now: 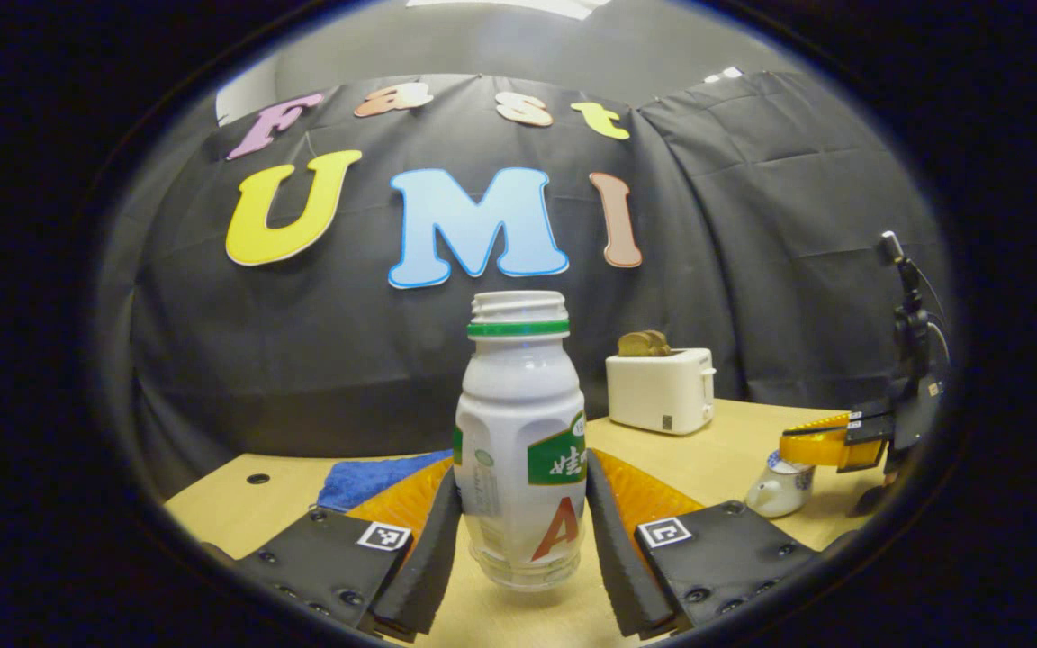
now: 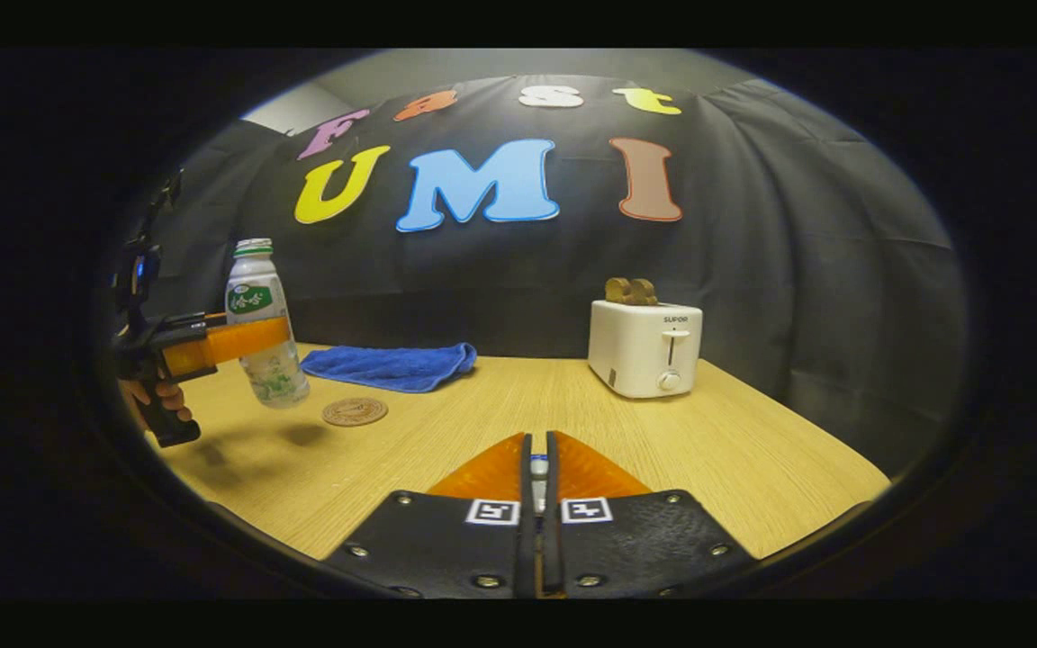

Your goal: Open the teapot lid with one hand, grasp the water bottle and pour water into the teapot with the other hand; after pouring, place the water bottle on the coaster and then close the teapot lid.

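The left tool (image 1: 523, 531) is clamped on the water bottle (image 1: 520, 441), both fingers pressing its lower body at the centre of the left gripper view. The bottle is upright, uncapped, and lifted clear of the tabletop (image 1: 734, 450); in the right gripper view it hangs at the left of the frame (image 2: 265, 324), its shadow on the wood below and the round coaster (image 2: 355, 411) just beside it, to the right.

The bottle looks like thin, ribbed plastic, light and probably only partly full. Such a wall gives under pressure, so a hard squeeze could push water up through the open neck. The smooth label may slip when the bottle tips. The present hold, low on the body, seems workable, but a grip nearer the waist would likely steady the pour.

The teapot (image 1: 781, 486) sits at the lower right of the left gripper view, small, glazed and likely brittle, with the right tool (image 1: 829, 445) over it. In the right gripper view the right tool (image 2: 536, 468) is drawn nearly closed on something small and pale between its fingers, probably the lid knob; I cannot tell for certain.
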`<move>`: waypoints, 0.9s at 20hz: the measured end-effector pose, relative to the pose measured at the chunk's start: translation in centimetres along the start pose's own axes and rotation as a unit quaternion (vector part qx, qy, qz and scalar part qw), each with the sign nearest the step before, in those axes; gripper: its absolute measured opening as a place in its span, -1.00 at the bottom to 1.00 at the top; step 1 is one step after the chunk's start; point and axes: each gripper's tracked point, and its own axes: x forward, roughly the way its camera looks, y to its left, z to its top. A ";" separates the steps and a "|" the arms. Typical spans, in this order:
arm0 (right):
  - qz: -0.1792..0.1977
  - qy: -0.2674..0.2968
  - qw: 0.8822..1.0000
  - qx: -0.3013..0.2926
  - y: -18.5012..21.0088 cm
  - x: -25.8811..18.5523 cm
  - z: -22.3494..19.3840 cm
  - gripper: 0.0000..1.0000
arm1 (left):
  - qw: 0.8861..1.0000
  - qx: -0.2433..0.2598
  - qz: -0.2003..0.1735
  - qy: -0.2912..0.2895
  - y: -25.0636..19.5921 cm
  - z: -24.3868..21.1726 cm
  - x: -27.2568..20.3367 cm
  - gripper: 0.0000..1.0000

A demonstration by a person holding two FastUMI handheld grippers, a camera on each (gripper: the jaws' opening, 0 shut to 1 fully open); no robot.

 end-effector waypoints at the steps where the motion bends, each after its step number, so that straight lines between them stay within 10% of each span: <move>1: 0.001 0.001 1.000 0.001 0.0 0.0 -0.1 -1.00 | 1.000 -0.007 0.004 0.005 0.4 -0.4 0.6 0.53; 4: 0.002 -0.005 1.000 -0.010 0.2 -0.6 0.2 -0.88 | 0.999 -0.025 0.011 0.020 1.6 -1.4 2.1 0.62; 6: 0.004 -0.024 1.000 -0.014 0.6 -1.6 1.1 -0.17 | 0.999 -0.021 0.016 0.022 2.2 -1.8 3.3 0.62; 9: 0.013 -0.053 0.998 -0.017 2.2 -3.3 1.9 0.29 | 0.999 -0.012 0.011 0.033 2.0 -3.3 5.5 0.62; 18: 0.042 -0.075 0.996 -0.025 4.5 -4.5 1.9 0.30 | 0.998 -0.027 0.012 0.050 1.6 -6.6 9.8 0.63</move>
